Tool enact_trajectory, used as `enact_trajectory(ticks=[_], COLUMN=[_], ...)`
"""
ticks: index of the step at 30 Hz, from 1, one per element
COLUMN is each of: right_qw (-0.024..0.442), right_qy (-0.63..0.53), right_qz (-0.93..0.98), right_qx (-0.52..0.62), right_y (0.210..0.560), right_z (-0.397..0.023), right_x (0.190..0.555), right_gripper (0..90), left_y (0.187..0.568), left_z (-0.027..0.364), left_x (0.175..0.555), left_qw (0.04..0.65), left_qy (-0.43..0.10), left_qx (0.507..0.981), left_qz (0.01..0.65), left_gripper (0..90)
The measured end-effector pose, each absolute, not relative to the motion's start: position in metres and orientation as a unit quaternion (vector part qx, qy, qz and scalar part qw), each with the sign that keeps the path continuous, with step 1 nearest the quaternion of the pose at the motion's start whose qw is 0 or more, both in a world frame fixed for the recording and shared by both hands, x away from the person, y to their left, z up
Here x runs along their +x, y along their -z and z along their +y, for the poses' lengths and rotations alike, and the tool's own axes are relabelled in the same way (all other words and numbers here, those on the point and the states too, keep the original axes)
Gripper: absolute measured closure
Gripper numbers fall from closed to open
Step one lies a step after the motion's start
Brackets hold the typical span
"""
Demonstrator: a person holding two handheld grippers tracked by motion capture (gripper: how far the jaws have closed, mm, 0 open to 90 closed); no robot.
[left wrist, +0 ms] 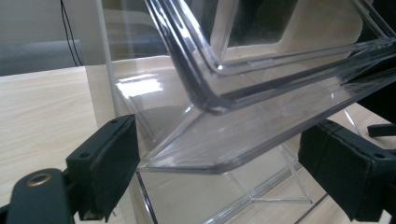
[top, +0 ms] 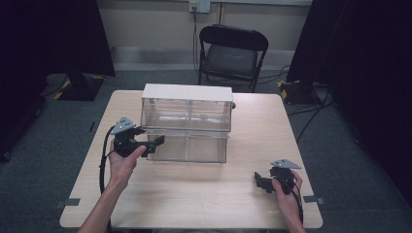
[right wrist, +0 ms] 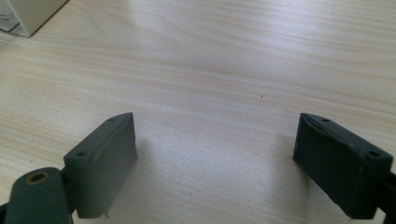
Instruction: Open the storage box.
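Observation:
A clear plastic drawer unit [top: 187, 109] with a white top stands at the back middle of the wooden table [top: 204, 194]. Its lower drawer [top: 192, 148] sticks out toward me. My left gripper [top: 158, 141] is at that drawer's front left corner. In the left gripper view the jaws [left wrist: 219, 168] stand wide apart, with the drawer's clear front rim [left wrist: 261, 121] between them. The rim's corner lies against the left pad [left wrist: 114, 158] and runs on past the right one. My right gripper [top: 259, 182] rests low over the table at the front right. It is open with only bare wood [right wrist: 210, 70] between its jaws [right wrist: 215, 158].
A black folding chair [top: 232, 51] stands behind the table. Cables run over the grey floor at the back right [top: 311, 114]. Dark curtains hang on both sides. A corner of the white unit [right wrist: 23, 14] is at the top left of the right gripper view.

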State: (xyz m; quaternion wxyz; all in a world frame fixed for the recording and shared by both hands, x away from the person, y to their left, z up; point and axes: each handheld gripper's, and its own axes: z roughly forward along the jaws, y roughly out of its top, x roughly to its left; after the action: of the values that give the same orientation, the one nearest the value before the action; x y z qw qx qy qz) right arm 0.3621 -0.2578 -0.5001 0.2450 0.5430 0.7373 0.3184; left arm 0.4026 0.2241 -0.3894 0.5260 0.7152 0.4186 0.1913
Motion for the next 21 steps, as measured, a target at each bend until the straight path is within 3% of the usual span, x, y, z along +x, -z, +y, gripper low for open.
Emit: enact_trajectory(ticks=[21], right_qw=[0.245], right_qy=[-0.318], right_qz=[0.737], right_qx=[0.543], right_y=[0.5001], right_z=[-0.2578], right_x=[0.3621], right_gripper=[12.6], left_y=[0.39], left_z=[0.2244], left_x=[0.4026], left_qw=[0.528], left_qy=[-0.191], left_qx=[0.715], left_qz=[0.417], left_gripper=[12.6])
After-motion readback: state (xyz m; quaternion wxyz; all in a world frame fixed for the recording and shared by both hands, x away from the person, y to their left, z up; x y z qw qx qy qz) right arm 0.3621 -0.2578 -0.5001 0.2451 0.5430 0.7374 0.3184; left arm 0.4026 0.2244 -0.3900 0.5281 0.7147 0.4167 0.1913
